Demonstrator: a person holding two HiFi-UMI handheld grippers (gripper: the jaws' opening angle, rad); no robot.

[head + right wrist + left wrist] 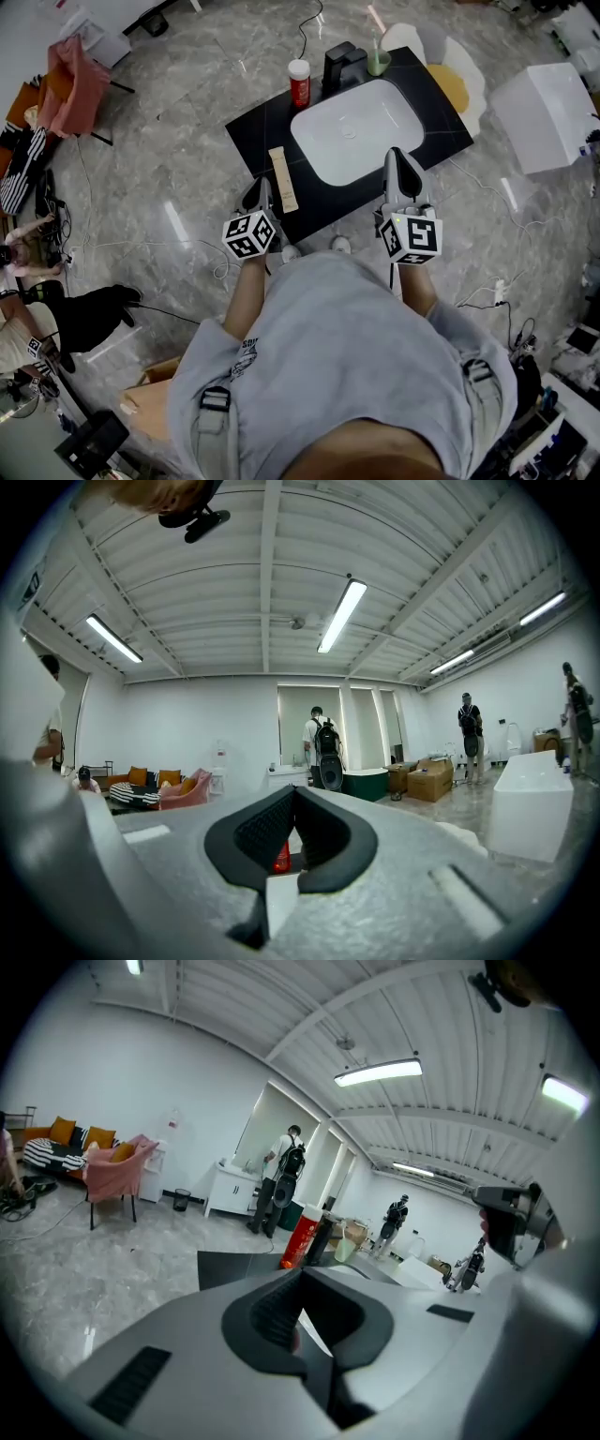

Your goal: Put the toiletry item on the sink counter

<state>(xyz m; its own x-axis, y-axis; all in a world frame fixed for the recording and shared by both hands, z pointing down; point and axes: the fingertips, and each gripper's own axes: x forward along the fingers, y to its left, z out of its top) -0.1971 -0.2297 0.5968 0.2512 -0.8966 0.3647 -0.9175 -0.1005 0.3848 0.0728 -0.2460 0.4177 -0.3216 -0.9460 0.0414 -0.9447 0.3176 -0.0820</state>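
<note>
I hold both grippers out ahead of me, with my forearms point(246, 292) bare below grey sleeves. My left gripper point(262, 187) sits at the near edge of the counter point(258, 127), towards its left corner. Its jaws are pressed together with nothing between them. My right gripper point(399, 155) reaches further in past the near edge, jaws likewise together and empty. The two are well apart, both pointing away from me.

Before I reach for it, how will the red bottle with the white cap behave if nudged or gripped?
The red bottle stands upright, tall and narrow, so a high nudge would probably tip it. Its round body would likely roll once down. It looks rigid, and its smooth sides may slip in a grip.
</note>
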